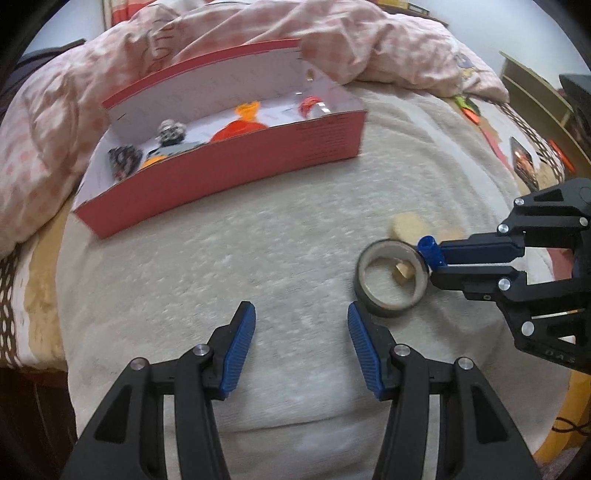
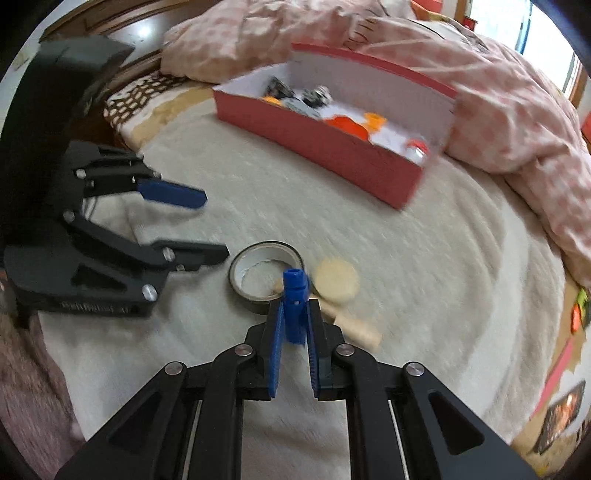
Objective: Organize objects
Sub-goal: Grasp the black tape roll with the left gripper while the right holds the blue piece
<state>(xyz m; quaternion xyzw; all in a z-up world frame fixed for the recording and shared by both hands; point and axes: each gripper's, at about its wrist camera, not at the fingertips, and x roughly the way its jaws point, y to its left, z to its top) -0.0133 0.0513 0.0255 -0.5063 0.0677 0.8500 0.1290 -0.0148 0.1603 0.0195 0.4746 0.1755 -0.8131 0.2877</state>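
Observation:
My right gripper [image 2: 295, 312] is shut on a small blue tube [image 2: 294, 295], which stands up between its pads. In the left wrist view the right gripper [image 1: 434, 263] comes in from the right, holding the blue tube [image 1: 429, 251] over the rim of a grey tape roll [image 1: 391, 281]. The tape roll [image 2: 246, 286] lies flat on the cream blanket, just ahead of the tube. My left gripper [image 1: 301, 314] is open with only blanket between its fingers, left of the roll. An open red box [image 1: 229, 181] holding several small toys sits farther back; it also shows as the red box [image 2: 325, 155].
A round beige disc [image 2: 338, 281] and a wooden stick [image 2: 356, 328] lie beside the tape roll. A small wooden piece [image 1: 403, 274] rests inside the roll. A crumpled pink quilt [image 1: 258, 33] lies behind the box. Cards and orange bits [image 1: 522, 162] lie at the bed's right edge.

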